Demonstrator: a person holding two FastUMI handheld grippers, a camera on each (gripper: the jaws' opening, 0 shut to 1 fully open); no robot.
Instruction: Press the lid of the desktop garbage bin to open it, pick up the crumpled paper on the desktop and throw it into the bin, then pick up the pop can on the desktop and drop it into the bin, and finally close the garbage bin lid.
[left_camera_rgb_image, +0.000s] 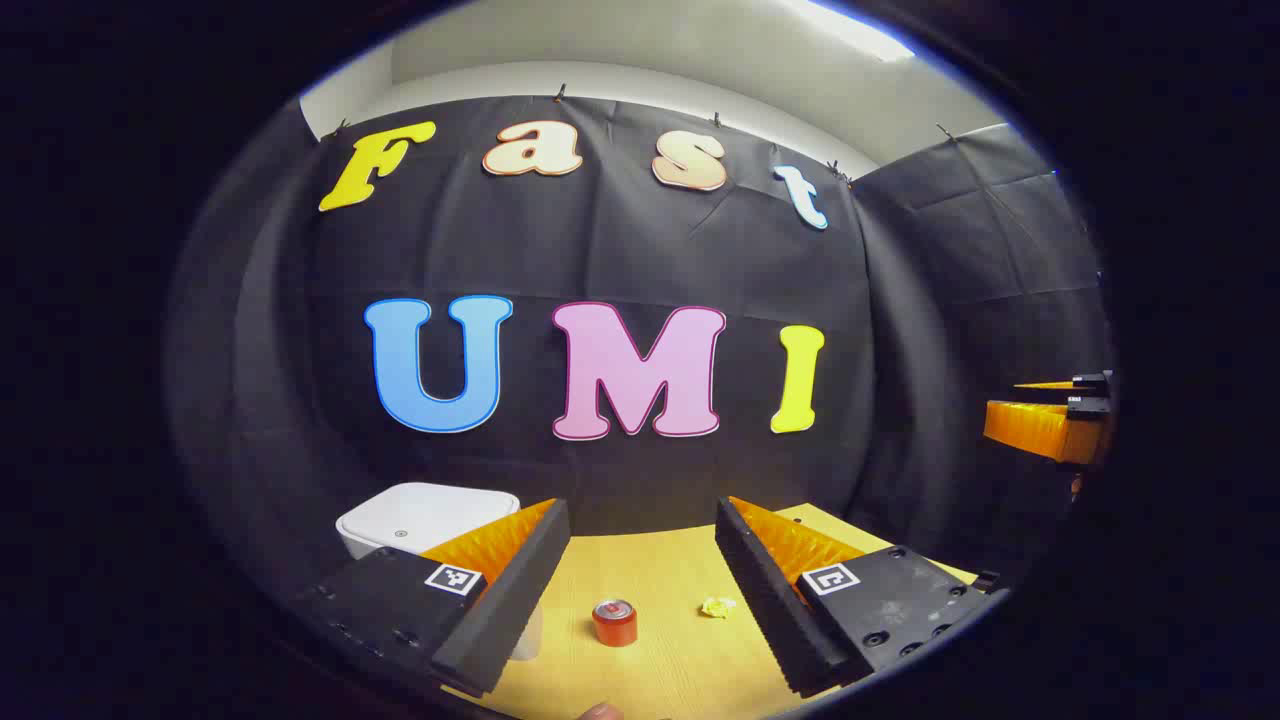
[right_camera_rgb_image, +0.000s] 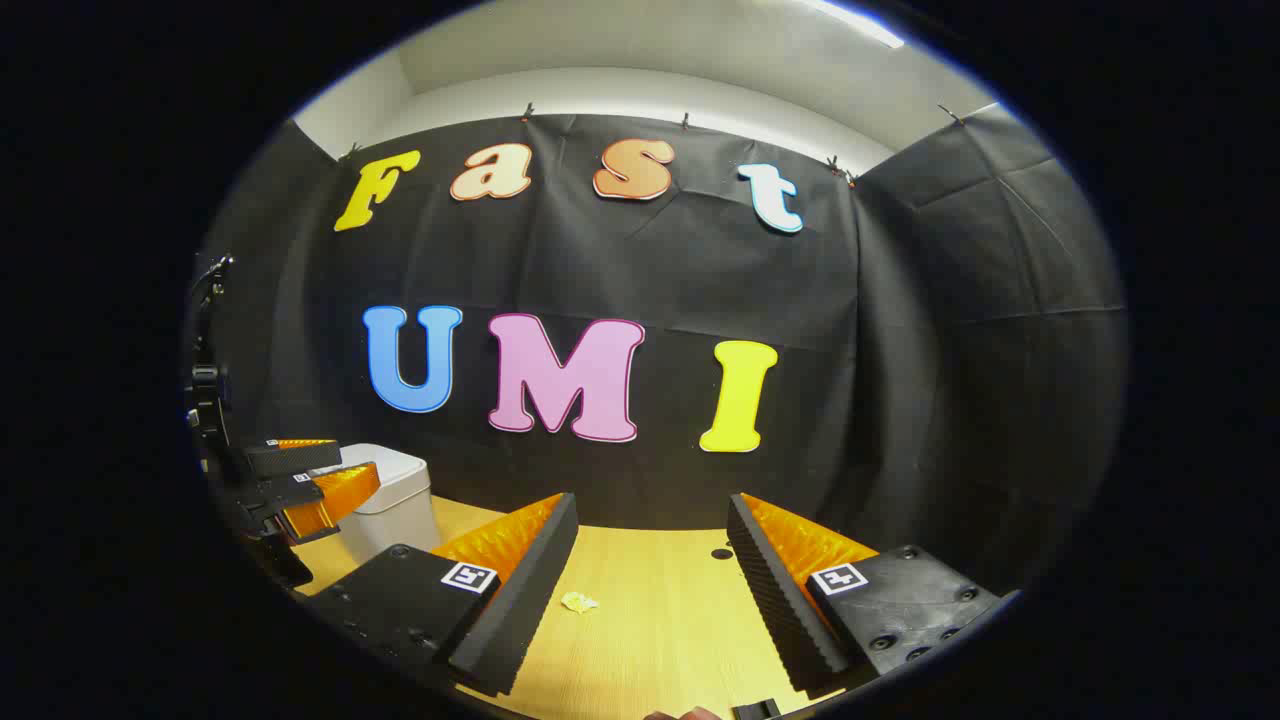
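Two claws were held apart and empty above the desk (left_camera_rgb_image: 680, 560): the left claw (left_camera_rgb_image: 640, 580) and the right claw (right_camera_rgb_image: 650, 585); the garbage bin (left_camera_rgb_image: 425, 515) stood closed at the left; the crumpled paper (left_camera_rgb_image: 717, 606), judged light and soft, could be pinched anywhere; the pop can (left_camera_rgb_image: 614, 622), thin-walled and smooth, should be taken across its sides; no writing on it could be read.

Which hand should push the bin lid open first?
Probably the left. The left gripper has the white bin, lid shut, just past its finger; the right gripper view shows it hovering beside the bin. The right gripper faces the crumpled paper.
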